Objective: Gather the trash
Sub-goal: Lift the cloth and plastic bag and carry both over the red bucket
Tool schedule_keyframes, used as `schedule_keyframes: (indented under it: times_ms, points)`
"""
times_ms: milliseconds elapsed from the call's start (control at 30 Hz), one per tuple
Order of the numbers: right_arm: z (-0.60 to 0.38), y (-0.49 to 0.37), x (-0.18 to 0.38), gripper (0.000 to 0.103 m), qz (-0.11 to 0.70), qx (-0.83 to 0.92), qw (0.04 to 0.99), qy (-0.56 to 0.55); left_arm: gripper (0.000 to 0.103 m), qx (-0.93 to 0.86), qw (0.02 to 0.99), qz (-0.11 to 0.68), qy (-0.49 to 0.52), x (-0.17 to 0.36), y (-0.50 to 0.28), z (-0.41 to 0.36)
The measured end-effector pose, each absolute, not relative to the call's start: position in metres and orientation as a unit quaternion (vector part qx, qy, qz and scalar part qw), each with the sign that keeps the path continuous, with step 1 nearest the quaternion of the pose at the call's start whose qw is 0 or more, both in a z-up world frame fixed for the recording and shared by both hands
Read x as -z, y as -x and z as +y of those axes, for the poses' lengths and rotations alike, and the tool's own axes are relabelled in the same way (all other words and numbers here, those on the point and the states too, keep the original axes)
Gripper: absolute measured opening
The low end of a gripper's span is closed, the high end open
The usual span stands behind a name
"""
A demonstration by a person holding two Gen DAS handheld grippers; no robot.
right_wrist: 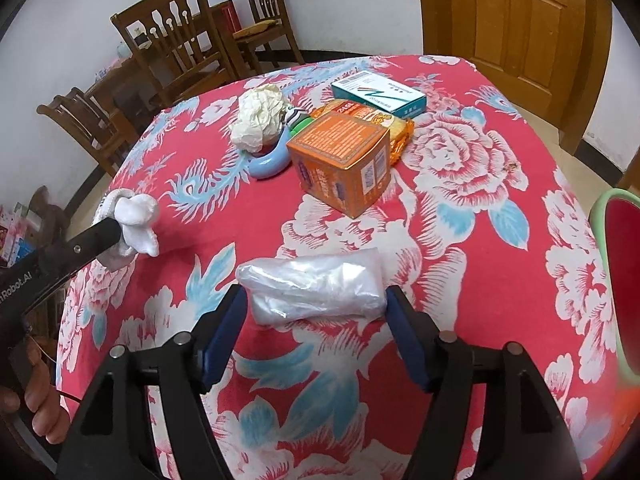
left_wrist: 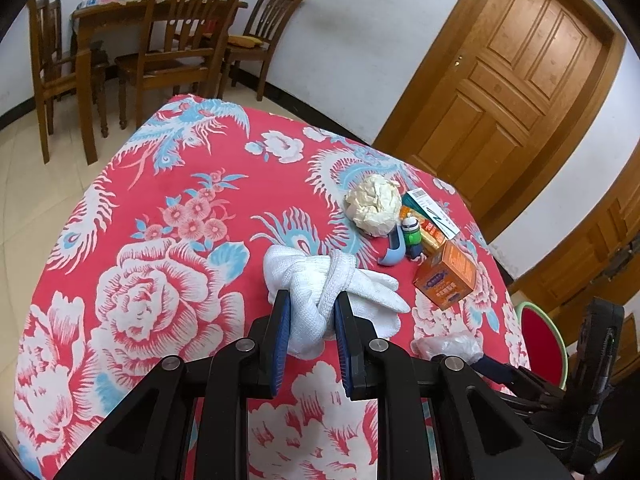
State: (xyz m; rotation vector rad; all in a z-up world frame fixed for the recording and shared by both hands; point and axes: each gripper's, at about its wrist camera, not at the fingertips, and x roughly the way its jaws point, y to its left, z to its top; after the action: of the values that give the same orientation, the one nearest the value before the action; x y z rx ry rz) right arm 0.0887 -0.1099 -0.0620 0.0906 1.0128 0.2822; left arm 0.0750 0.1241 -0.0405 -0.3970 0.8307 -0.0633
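My left gripper [left_wrist: 311,298] is shut on a knotted white cloth [left_wrist: 320,280], held just over the red flowered tablecloth [left_wrist: 160,220]. In the right wrist view that cloth [right_wrist: 136,220] hangs from the left gripper's black finger at the left. My right gripper [right_wrist: 316,296] stands open. A rolled clear plastic bag [right_wrist: 316,286] lies on the table between its blue pads, which sit close to its ends. Further back lie a crumpled paper ball [right_wrist: 260,120], an orange box [right_wrist: 344,160], a teal and white box [right_wrist: 378,94], an orange packet [right_wrist: 396,128] and a blue curved piece [right_wrist: 270,162].
A red round thing with a green rim [right_wrist: 620,292] stands past the table's right edge. Wooden chairs [left_wrist: 180,40] and a second table stand at the back left. A wooden door [left_wrist: 520,80] is at the back right. A hand [right_wrist: 36,400] holds the left gripper's handle.
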Motion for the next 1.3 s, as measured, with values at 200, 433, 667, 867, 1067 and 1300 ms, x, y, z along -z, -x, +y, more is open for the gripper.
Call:
schedule_keyframes:
  times_ms: [200, 433, 667, 867, 1067, 1300]
  points:
    - [-0.106, -0.087, 0.063, 0.07, 0.477, -0.137, 0.868, -0.034, 0.021, 0.03, 0.895, 0.401, 0.191, 0.04, -0.075, 0.123]
    - [-0.108, -0.084, 0.063, 0.068, 0.471, -0.141, 0.87, -0.034, 0.021, 0.031, 0.895, 0.403, 0.187, 0.04, -0.075, 0.118]
    - [-0.119, -0.076, 0.053, 0.068, 0.458, -0.144, 0.876, -0.051, 0.021, 0.035, 0.898, 0.399, 0.182, 0.034, -0.074, 0.112]
    - [-0.136, -0.068, 0.037, 0.068, 0.44, -0.143, 0.884, -0.069, 0.021, 0.046, 0.9, 0.396, 0.174, 0.028, -0.074, 0.101]
    - [-0.157, -0.061, 0.022, 0.068, 0.421, -0.133, 0.893, -0.087, 0.021, 0.062, 0.902, 0.394, 0.164, 0.02, -0.074, 0.085]
    - [-0.186, -0.055, 0.012, 0.068, 0.407, -0.113, 0.9, -0.108, 0.021, 0.088, 0.903, 0.393, 0.152, 0.012, -0.075, 0.061]
